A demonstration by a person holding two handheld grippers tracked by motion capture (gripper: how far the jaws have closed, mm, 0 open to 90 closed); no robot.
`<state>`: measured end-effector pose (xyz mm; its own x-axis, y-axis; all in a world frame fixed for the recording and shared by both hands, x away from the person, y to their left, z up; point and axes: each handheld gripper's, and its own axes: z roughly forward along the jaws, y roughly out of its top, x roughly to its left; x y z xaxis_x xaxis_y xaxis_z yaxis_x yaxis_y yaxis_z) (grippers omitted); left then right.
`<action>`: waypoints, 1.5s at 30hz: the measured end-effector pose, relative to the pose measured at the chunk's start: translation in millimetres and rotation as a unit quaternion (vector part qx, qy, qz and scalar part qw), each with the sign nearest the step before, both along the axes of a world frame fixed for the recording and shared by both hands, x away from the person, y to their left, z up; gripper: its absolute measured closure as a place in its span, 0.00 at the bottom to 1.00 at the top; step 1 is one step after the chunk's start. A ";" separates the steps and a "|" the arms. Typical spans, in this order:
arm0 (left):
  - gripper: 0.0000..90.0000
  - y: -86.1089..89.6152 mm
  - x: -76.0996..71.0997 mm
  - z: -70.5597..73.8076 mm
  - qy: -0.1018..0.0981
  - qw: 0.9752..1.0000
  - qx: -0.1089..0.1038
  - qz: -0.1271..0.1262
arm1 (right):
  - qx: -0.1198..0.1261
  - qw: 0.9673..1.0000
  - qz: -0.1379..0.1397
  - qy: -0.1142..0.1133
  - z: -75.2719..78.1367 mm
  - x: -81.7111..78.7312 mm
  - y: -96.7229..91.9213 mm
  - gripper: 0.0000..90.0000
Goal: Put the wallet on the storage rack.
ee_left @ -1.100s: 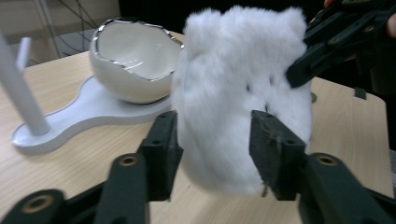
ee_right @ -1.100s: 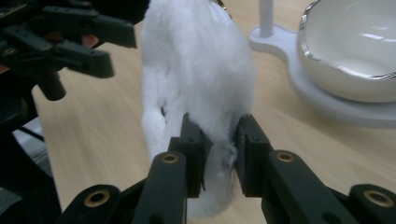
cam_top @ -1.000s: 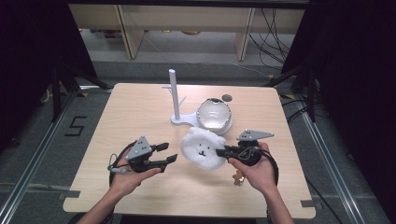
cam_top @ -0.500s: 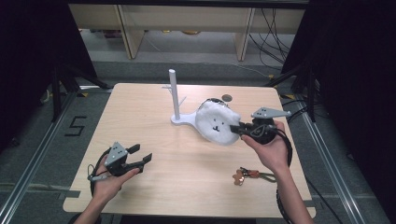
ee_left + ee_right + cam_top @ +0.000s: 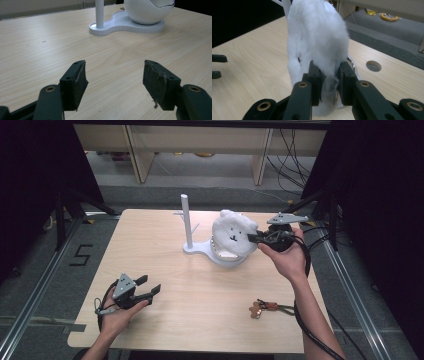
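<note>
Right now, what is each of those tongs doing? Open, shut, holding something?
Left tongs: open, holding nothing, low over the table.
Right tongs: shut on the white fluffy cover, held over the white round stand.

This looks like a lab or recording bay: a pale wooden table (image 5: pixel 165 270) stands alone on grey carpet (image 5: pixel 210 185), metal rails (image 5: pixel 35 290) running past its left and right edges, a "5" (image 5: pixel 80 255) taped beside the left edge, loose cables (image 5: pixel 295 150) and wooden shelving (image 5: pixel 200 140) beyond the far edge, darkness either side.
</note>
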<state>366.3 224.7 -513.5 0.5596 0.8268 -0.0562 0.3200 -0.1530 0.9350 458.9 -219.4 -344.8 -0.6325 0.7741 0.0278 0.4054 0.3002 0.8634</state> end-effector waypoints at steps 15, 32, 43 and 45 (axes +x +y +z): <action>0.39 -0.8 1.5 -4.4 0.001 1.000 0.005 -0.002 | -0.065 0.997 -0.013 0.050 -20.5 40.0 9.9 0.84; 0.38 -1.2 1.5 -6.1 0.005 1.000 0.006 -0.003 | -0.135 0.986 -0.005 0.094 -31.8 63.0 27.7 0.83; 0.38 -3.4 1.3 -8.3 0.008 1.000 0.005 -0.007 | -0.176 0.979 -0.030 0.102 -24.8 66.5 37.9 0.83; 0.38 -3.6 1.3 -8.4 0.009 1.000 0.006 -0.007 | -0.192 0.975 -0.033 0.108 -19.8 66.0 40.8 0.83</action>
<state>367.6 221.1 -521.8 0.5695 0.8200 -0.0570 0.3345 -0.1679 0.9273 524.9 -178.6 -364.6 -0.5920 0.7927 -0.1456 0.5943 0.5514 0.5855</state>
